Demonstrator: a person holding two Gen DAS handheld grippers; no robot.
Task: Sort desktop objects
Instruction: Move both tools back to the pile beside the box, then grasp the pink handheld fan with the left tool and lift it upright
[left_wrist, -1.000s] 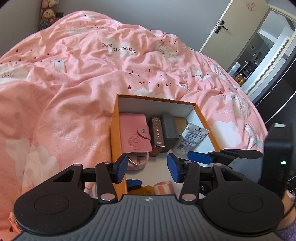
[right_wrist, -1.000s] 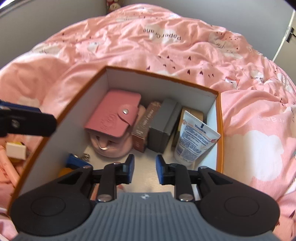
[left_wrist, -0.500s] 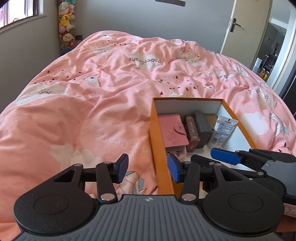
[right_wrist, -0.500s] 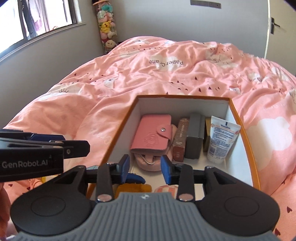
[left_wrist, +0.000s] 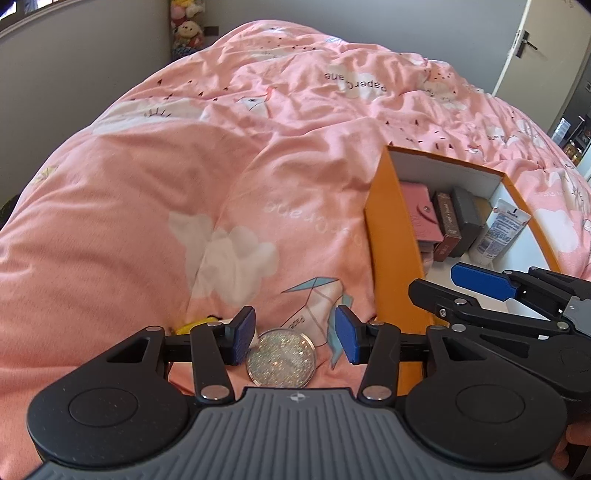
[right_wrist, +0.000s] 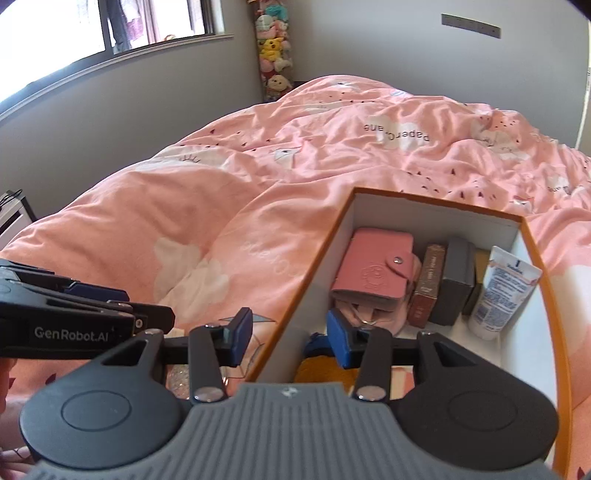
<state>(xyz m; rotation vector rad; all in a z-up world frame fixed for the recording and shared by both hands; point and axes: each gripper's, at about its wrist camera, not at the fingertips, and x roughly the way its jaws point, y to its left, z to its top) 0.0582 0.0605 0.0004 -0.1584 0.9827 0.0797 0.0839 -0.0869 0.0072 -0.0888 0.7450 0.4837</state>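
Left wrist view: round glittery silver compact with a metal rim (left_wrist: 281, 357) lies flat on the pink printed duvet (left_wrist: 147, 206), directly between and just below the blue pads of the left hand-held gripper (left_wrist: 291, 340). Jaws stand apart with nothing clamped; whether either pad touches the compact cannot be told. A small yellow item (left_wrist: 194, 325) shows just outside the left finger, mostly hidden.

To the right of this hand-held gripper stands the orange cardboard box with white interior (left_wrist: 393, 236), its near wall close beside the right finger. Inside, at the far end: pink snap-button card wallet (left_wrist: 421, 218), brown slim carton (left_wrist: 448, 221), grey rectangular case (left_wrist: 467, 216), white cream tube with blue print (left_wrist: 500, 230).

Right wrist view: right hand-held gripper (right_wrist: 290, 338) is spread wide and empty, straddling the box's left wall (right_wrist: 314, 266), one finger outside over the duvet, one inside. Ahead of the inner finger: wallet (right_wrist: 373, 271), resting on a pale pink pouch with a metal ring (right_wrist: 364, 317); carton (right_wrist: 426, 284), case (right_wrist: 456, 280), tube (right_wrist: 504, 291) further right. A blue and mustard item (right_wrist: 317, 365) sits below the inner finger, partly hidden. Left hand-held gripper (right_wrist: 110, 306) enters from the left, over the duvet.
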